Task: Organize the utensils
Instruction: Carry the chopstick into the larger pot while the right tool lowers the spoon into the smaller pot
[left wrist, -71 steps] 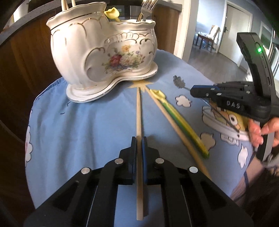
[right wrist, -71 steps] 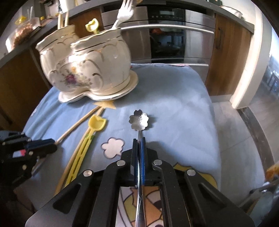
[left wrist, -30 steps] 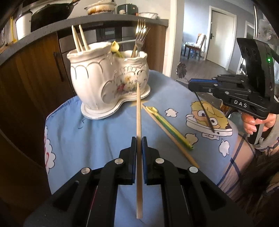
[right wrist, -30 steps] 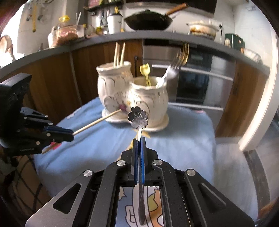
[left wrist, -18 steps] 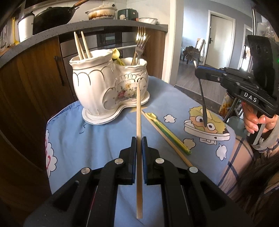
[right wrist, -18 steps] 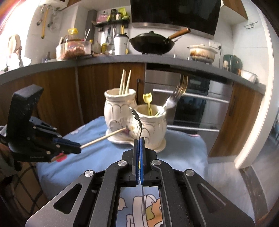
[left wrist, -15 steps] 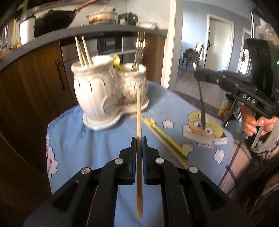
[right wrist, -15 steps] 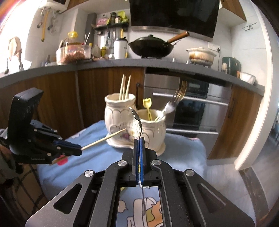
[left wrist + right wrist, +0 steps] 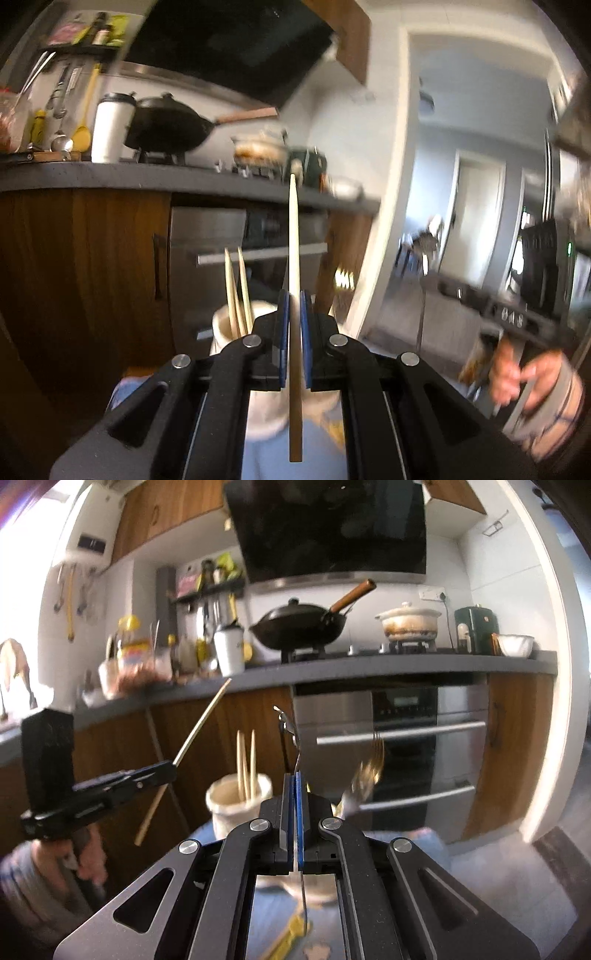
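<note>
In the right wrist view, at the far left, a person's hand point(image 9: 86, 853) grips the black left gripper point(image 9: 170, 768), whose jaws are clamped narrow on a long pale wooden chopstick point(image 9: 201, 722); the stick slants up to the right, its thin tip against the grey countertop point(image 9: 369, 666) and its butt hanging below the jaws. To the right of it stands the cream ceramic utensil holder point(image 9: 229, 805) on a blue cloth point(image 9: 266, 908), with two more pale chopsticks point(image 9: 245, 764) upright in its left compartment. Next comes the right gripper point(image 9: 293, 794), its blue-padded jaws pressed together on the thin handle of a silver flower-headed spoon point(image 9: 291, 734), which is seen edge-on and rises above the holder. Just right of it, blurred metal forks point(image 9: 369, 771) lean out of the holder's right compartment, partly hidden by the gripper. A yellow plastic utensil point(image 9: 291, 932) lies on the cloth below. In the left wrist view the clamped chopstick point(image 9: 294, 258) runs nearly straight up the middle of the frame between the blue pads point(image 9: 283, 332) of the left gripper point(image 9: 294, 314), above the holder's rim point(image 9: 236, 314); at the far right, blurred, the other hand point(image 9: 517, 373) holds the right gripper point(image 9: 428, 282).
</note>
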